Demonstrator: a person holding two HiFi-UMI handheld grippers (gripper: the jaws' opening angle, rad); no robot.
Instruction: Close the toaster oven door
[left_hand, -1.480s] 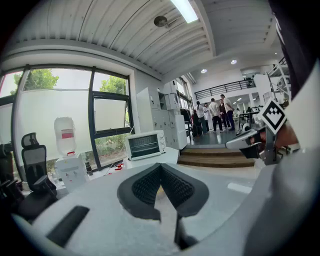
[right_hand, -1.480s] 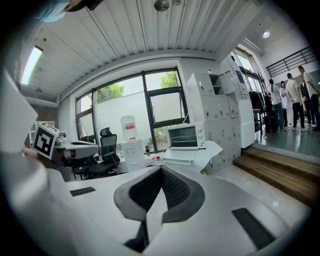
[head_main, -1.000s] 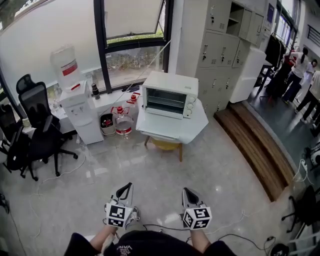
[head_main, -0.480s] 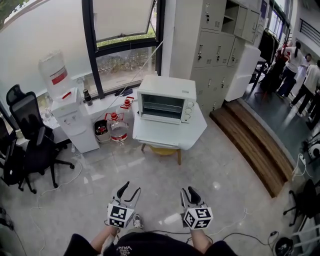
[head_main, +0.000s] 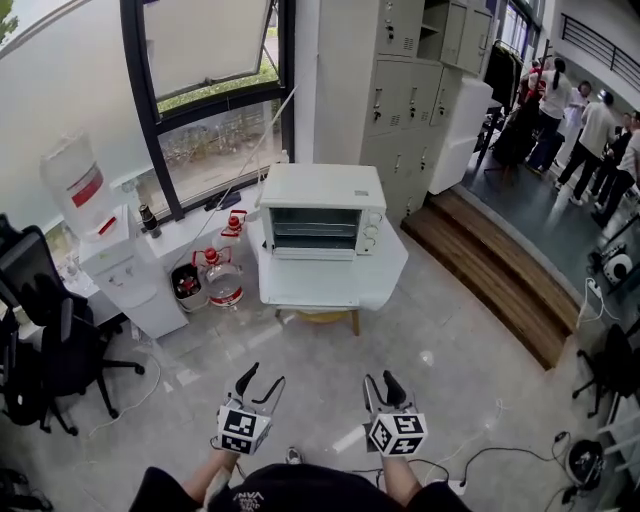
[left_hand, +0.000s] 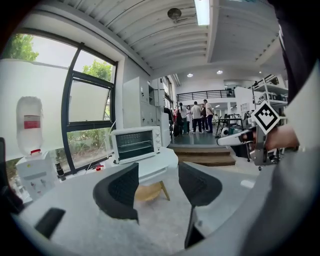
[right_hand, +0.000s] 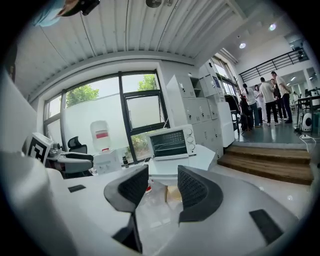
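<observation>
Well short of the toaster oven (head_main: 320, 212) on its white surface (head_main: 330, 288), we hold the left hand-held gripper (head_main: 266, 374) and right hand-held gripper (head_main: 381, 380) — jaws just opened apart, empty. We expect its door (head_main: 312, 228) to be light, stiff and hinged; push its top edge.

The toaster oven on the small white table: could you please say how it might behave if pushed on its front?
The toaster oven looks like a rigid metal box, so it probably won't flex. It stands on a smooth white table, so a firm push may slide it. Low and wide, it seems unlikely to tip.
</observation>
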